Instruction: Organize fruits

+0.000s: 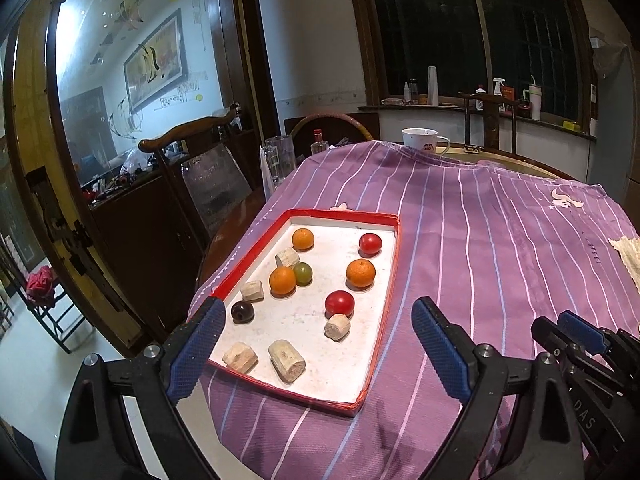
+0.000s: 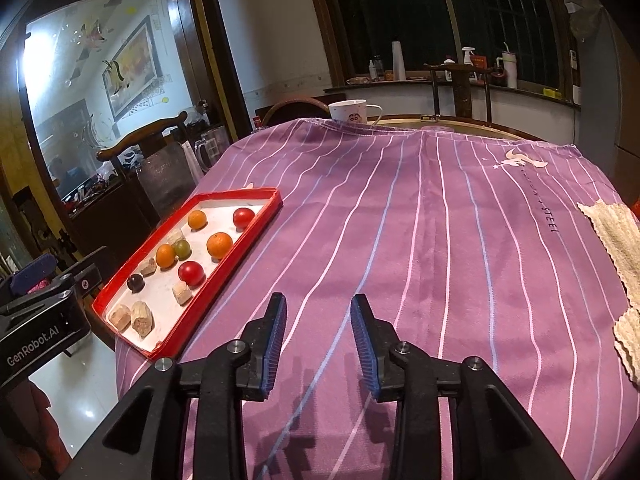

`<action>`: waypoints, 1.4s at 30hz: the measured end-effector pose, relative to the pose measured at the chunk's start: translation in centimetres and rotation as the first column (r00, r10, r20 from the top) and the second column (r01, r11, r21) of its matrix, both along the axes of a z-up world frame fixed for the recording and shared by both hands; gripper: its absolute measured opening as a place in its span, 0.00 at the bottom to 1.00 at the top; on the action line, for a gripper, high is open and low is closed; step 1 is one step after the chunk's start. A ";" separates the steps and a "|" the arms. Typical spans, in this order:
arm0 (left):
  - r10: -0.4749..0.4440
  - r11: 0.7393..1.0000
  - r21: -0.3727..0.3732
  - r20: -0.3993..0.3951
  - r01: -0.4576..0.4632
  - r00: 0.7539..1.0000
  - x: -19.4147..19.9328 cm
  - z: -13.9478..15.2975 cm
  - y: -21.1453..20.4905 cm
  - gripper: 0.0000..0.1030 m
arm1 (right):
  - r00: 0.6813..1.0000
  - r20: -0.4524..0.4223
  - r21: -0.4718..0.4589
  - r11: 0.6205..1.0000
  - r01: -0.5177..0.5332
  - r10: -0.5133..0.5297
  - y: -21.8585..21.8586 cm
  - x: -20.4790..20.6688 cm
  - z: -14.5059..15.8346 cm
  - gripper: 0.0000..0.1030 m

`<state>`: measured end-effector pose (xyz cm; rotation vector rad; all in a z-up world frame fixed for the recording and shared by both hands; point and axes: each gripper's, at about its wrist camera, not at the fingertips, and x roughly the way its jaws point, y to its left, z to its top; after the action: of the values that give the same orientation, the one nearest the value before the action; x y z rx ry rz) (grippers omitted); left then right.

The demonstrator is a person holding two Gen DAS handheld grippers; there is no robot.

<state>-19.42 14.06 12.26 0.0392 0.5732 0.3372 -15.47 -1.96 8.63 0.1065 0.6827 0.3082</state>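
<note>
1. The left gripper [image 1: 316, 312], jaws wide apart and holding nothing, hovers over the near end of the red-rimmed tray [image 1: 256, 252].
2. The tray, long axis running near to far, holds the fruits [image 1: 282, 280] at the table's left edge.
3. To the right, bare striped cloth [image 2: 440, 240] lies under the right gripper [image 2: 319, 300], its jaws part open and holding nothing.

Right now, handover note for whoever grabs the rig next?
Left gripper: open, empty, hovering at the near end of the red tray.
Right gripper: open, empty, over bare purple cloth, right of the tray.
In the tray, all mixed: three oranges, two red tomatoes, one green fruit, one dark fruit, five pale chunks.
Done: nothing sorted or lifted.
Left: all the organizing.
</note>
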 end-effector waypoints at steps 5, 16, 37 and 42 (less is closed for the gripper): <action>-0.003 1.000 0.002 0.001 0.003 1.000 -0.1 -0.1 -0.2 0.92 | 1.000 -0.005 -0.009 1.000 -0.008 0.008 0.2 -0.2 -0.3 0.39; -0.003 0.999 -0.040 -0.019 0.002 1.000 0.4 -1.3 0.8 0.92 | 1.000 -0.024 -0.026 0.999 -0.021 0.020 1.0 0.0 -1.0 0.44; 0.162 0.982 -0.154 0.364 -0.112 0.917 -5.6 1.1 5.7 1.00 | 0.992 -0.014 -0.127 0.983 -0.130 0.129 6.3 0.7 -0.9 0.47; 0.213 0.949 -0.278 0.220 -0.148 0.952 -3.6 -0.7 8.9 1.00 | 0.986 -0.014 -0.161 0.973 -0.166 0.166 8.1 0.8 -0.8 0.47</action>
<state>-23.06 22.99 11.57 -0.3069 0.3689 0.4378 -14.65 6.13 7.82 -0.1056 0.7163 0.4118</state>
